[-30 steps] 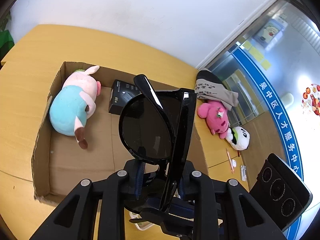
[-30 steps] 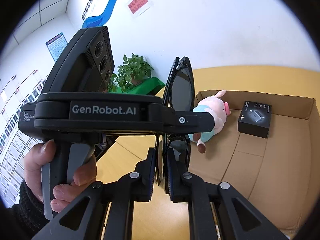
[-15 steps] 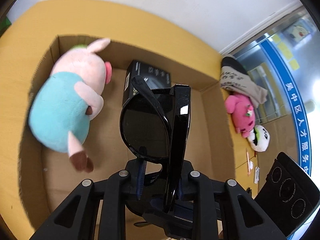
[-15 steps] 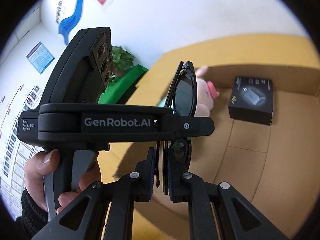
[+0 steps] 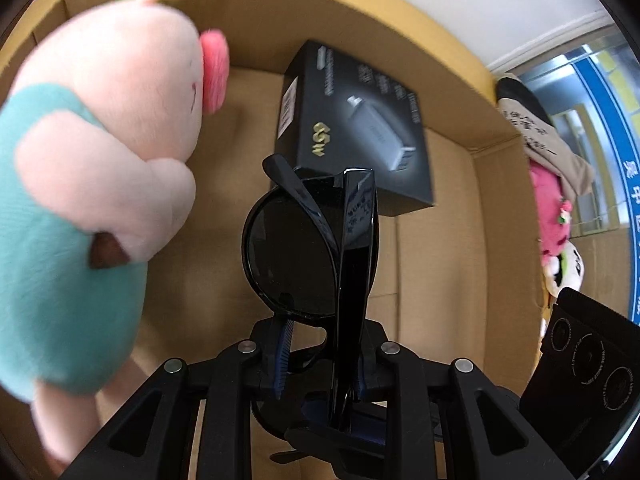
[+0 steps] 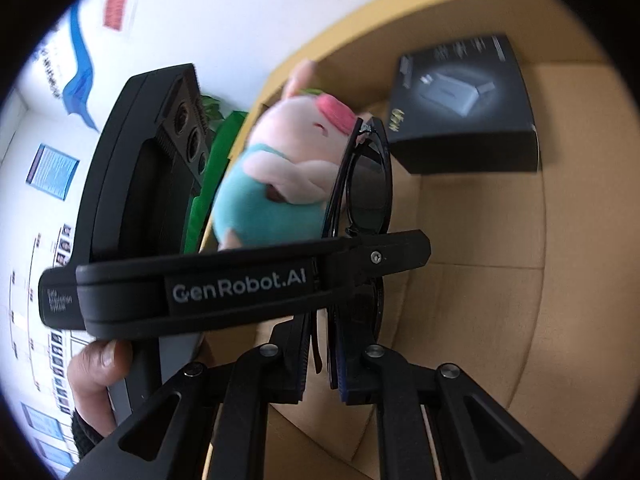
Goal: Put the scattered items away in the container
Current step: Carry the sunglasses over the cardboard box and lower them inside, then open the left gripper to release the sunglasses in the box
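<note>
Both grippers are shut on folded black sunglasses (image 5: 304, 248), held on edge low inside the cardboard box (image 5: 452, 264). My left gripper (image 5: 320, 364) clamps the frame's lower end. My right gripper (image 6: 322, 364) clamps it from the other side, and the sunglasses (image 6: 370, 192) stand up beyond its fingers. The left gripper's body (image 6: 224, 288) crosses the right wrist view. A pink pig plush in a teal shirt (image 5: 80, 184) lies in the box at the left, close to the glasses. A black charger box (image 5: 356, 128) lies on the box floor behind them.
Outside the box's right wall lie a pink plush (image 5: 554, 208), a panda plush (image 5: 564, 272) and a beige cloth bag (image 5: 536, 136) on the yellow table. The right gripper's body (image 5: 588, 372) shows at the lower right. A green plant (image 6: 212, 152) stands beyond the box.
Both grippers have moved down and forward into the box with the sunglasses. The pig plush and the charger box now look much closer.
</note>
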Tool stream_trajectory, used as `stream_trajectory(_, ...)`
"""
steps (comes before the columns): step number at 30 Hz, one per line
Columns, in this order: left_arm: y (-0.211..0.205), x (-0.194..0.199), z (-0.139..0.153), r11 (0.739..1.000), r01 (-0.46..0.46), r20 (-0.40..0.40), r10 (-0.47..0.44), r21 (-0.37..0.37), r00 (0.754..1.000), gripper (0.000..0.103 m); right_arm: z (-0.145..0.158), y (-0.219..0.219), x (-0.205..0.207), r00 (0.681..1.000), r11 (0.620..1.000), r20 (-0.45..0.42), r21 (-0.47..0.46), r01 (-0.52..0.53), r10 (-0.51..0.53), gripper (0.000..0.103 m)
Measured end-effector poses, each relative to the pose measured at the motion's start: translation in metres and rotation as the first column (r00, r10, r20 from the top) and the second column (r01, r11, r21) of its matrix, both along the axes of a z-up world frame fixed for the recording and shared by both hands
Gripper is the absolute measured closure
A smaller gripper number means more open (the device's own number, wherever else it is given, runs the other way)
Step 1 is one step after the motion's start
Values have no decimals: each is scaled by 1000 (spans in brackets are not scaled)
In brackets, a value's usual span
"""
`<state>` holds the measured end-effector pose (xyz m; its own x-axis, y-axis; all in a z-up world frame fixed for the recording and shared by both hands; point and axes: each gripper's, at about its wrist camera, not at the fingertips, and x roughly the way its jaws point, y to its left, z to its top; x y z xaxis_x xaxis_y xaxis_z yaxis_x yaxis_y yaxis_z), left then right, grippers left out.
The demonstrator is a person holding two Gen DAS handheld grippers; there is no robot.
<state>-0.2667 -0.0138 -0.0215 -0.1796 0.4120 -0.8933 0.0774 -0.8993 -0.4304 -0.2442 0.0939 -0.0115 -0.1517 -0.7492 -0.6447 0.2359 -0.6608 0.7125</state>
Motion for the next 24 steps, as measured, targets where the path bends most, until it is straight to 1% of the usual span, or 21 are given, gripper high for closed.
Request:
stream_trajectory(2, 0, -2, -6, 1000, -8, 6, 8, 7, 1000, 77, -6, -1, -3, 1000, 1000, 28, 19, 5, -5, 93)
stream_trajectory(7, 3, -5, -7, 1000, -8, 8, 8, 8, 1000, 77, -12, 1, -7, 998, 999, 58, 31, 12, -14, 92)
stream_trajectory(11, 3, -3, -7, 1000, -8, 7, 8, 16, 1000, 75, -22, 4, -5, 994, 999, 101, 23, 31, -33, 84)
stream_trajectory(12, 2, -2, -7, 1000, -9, 8, 9, 18, 1000, 69, -24, 5, -4, 993, 999, 112, 20, 39, -41, 82)
stream_trajectory(13, 2, -1, -5, 1000, -8, 6, 8, 16, 1000, 59, -24, 7, -3, 992, 999, 115, 15, 48, -49, 74)
stream_trajectory(14, 2, 1, -3, 1000, -9, 0, 9, 2, 1000, 54, -22, 10, -1, 992, 998, 111, 6, 58, -58, 60)
stream_trajectory(15, 1, 3, 1, 1000, -8, -11, 8, -12, 1000, 48, -19, 13, 2, 993, 998, 102, 2, 67, -67, 53)
stream_trajectory(16, 1, 6, 6, 1000, -4, -29, 3, -24, 1000, 46, -15, 16, 5, 993, 997, 88, 3, 73, -73, 44)
stream_trajectory(17, 1, 9, 12, 1000, -1, -45, 0, -26, 999, 46, -9, 19, 10, 995, 997, 68, 10, 78, -78, 41)
stream_trajectory(19, -1, 18, 27, 999, -9, -91, 5, -41, 996, 37, 1, 24, 19, 996, 996, 35, 32, 77, -78, 39)
stream_trajectory(20, -2, 24, 37, 998, -14, -120, 6, -62, 993, 34, 7, 27, 26, 997, 996, 16, 45, 78, -78, 37)
stream_trajectory(21, -2, 33, 48, 996, -18, -156, 5, -83, 988, 29, 13, 31, 34, 997, 995, -7, 64, 83, -83, 37)
stream_trajectory(22, -3, 41, 57, 995, -19, -190, 0, -98, 982, 26, 20, 34, 42, 995, 992, -36, 88, 92, -89, 36)
stream_trajectory(24, -3, 59, 77, 991, -30, -262, -6, -131, 965, 25, 38, 43, 62, 984, 976, -152, 179, 121, -94, 33)
